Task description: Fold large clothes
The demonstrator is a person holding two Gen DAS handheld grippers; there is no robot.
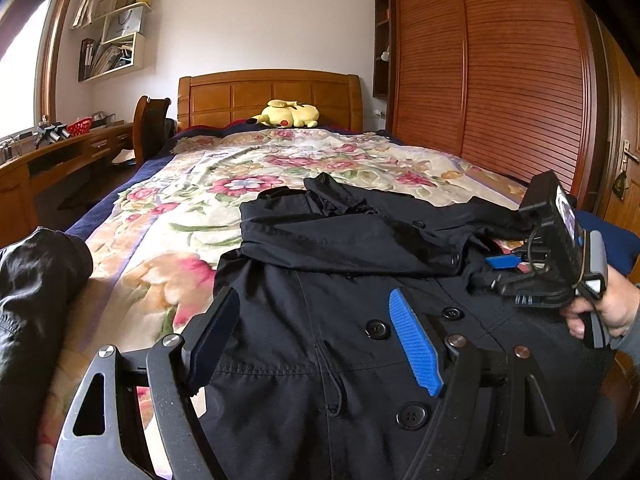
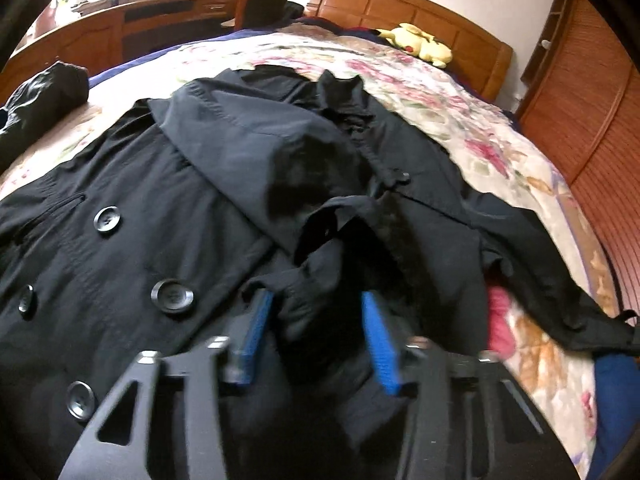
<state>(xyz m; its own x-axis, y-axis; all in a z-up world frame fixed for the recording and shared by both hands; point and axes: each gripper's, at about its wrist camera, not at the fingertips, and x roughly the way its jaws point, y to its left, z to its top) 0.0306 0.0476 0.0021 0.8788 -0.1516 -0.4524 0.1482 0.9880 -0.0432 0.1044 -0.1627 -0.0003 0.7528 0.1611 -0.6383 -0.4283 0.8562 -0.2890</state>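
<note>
A black coat was spread over the floral bedspread of the bed, one sleeve laid across its chest. The left hand-held gripper was held released above the buttoned front, nothing between its pads. The right hand-held gripper had bunched sleeve fabric between its blue pads; whether it was clenched could not be told through the blur.

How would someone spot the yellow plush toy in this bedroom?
Start at the bed with the floral bedspread and follow it to the wooden headboard. The yellow plush toy lies at the foot of that headboard, the only bright yellow thing there, with a red cheek spot.
</note>
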